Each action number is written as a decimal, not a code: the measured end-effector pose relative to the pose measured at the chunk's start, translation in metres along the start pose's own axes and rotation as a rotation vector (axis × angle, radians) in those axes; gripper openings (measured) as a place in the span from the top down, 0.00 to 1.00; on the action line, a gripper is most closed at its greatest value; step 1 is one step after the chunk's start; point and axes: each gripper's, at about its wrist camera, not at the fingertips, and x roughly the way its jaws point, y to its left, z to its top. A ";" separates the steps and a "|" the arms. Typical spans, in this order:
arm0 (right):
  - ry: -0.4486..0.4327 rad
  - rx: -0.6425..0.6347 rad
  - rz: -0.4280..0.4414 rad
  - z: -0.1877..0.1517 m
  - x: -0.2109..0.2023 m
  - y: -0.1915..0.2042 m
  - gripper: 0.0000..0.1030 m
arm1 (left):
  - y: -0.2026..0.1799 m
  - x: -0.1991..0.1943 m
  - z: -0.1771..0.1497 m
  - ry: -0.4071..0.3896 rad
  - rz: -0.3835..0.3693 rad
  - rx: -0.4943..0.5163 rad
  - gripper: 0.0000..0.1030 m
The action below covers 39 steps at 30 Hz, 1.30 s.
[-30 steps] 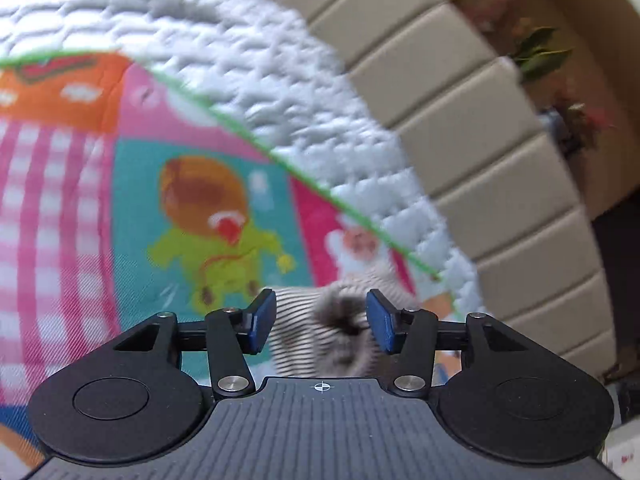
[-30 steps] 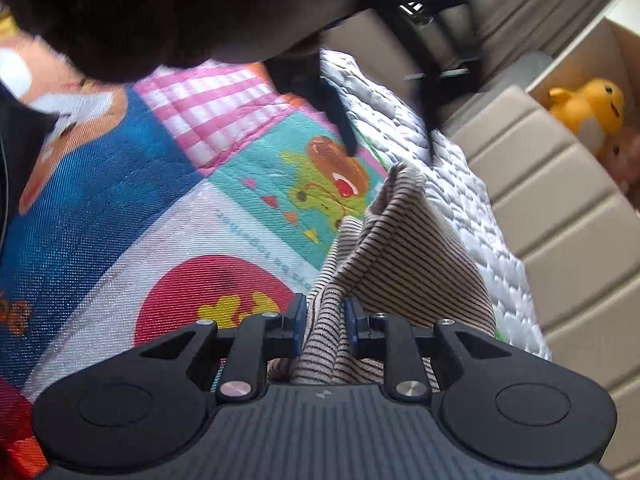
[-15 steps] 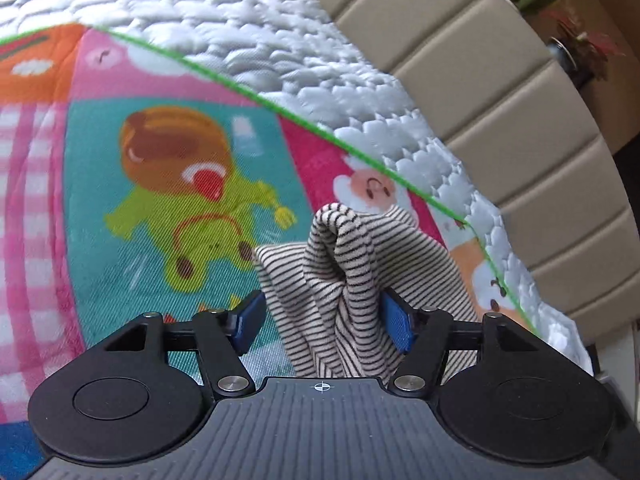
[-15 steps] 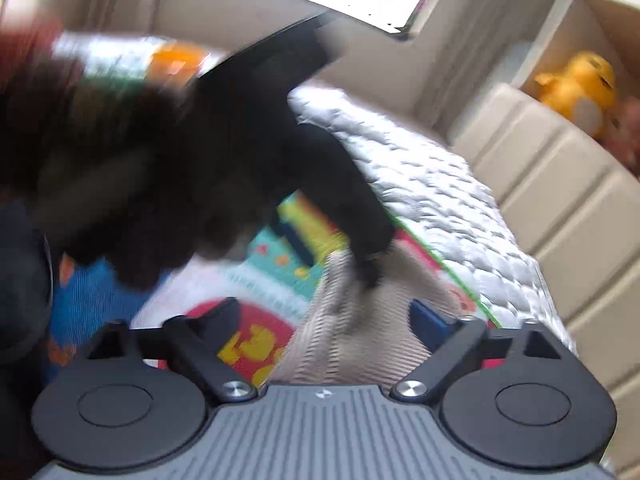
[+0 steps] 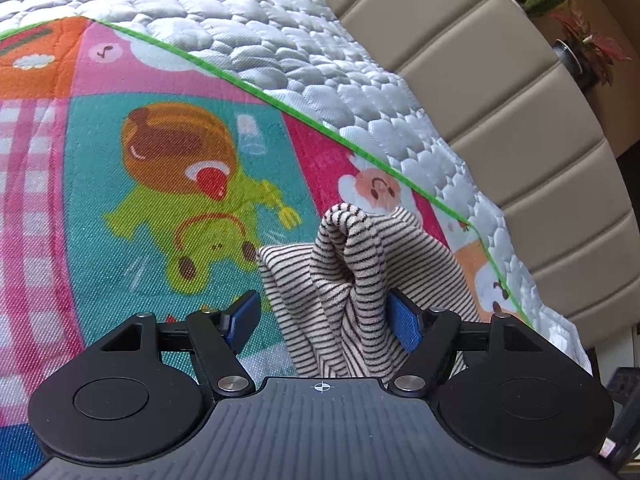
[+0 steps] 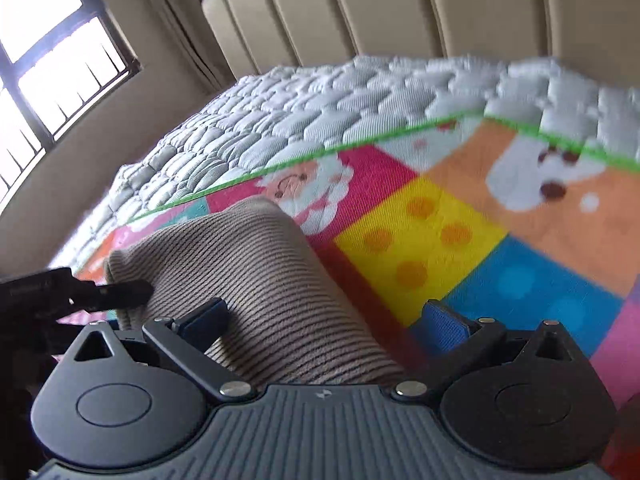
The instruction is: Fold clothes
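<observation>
From my left wrist cam, the striped garment [image 5: 352, 280] sits bunched on the play mat [image 5: 120, 184], near the mat's right edge. The mat lies on the quilted mattress [image 5: 280, 40], with the padded headboard [image 5: 520, 128] beyond on the right and a potted plant [image 5: 576, 40] behind that.

Bare play mat [image 5: 80, 200] left, bunched striped garment [image 5: 352, 280] ahead, padded headboard [image 5: 520, 128] blocking beyond.
</observation>
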 end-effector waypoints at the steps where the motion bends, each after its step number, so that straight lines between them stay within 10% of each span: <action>1: 0.030 0.045 0.057 -0.001 0.000 -0.003 0.00 | 0.001 0.000 0.001 -0.003 0.003 0.004 0.26; 7: -0.006 -0.198 0.316 0.001 -0.045 0.054 0.00 | 0.014 -0.005 0.010 -0.044 0.108 0.001 0.26; 10: 0.016 -0.253 0.204 0.000 -0.036 0.066 0.00 | 0.025 -0.005 0.013 -0.045 0.130 -0.044 0.26; 15: 0.030 -0.509 -0.221 -0.024 -0.013 0.072 0.00 | 0.014 0.000 0.008 -0.024 0.089 0.005 0.22; 22: -0.267 -0.635 -0.128 -0.029 -0.053 0.108 0.00 | 0.016 0.003 0.007 -0.015 0.099 -0.003 0.17; 27: -0.084 -0.772 -0.231 -0.054 -0.009 0.106 0.00 | 0.014 0.002 0.007 -0.023 0.107 0.000 0.16; 32: -0.086 -0.789 -0.263 -0.058 -0.002 0.101 0.00 | 0.008 -0.021 0.013 -0.073 0.063 -0.042 0.24; 39: -0.036 -0.637 -0.224 -0.049 0.003 0.087 0.00 | -0.006 -0.046 0.016 -0.162 -0.209 -0.039 0.34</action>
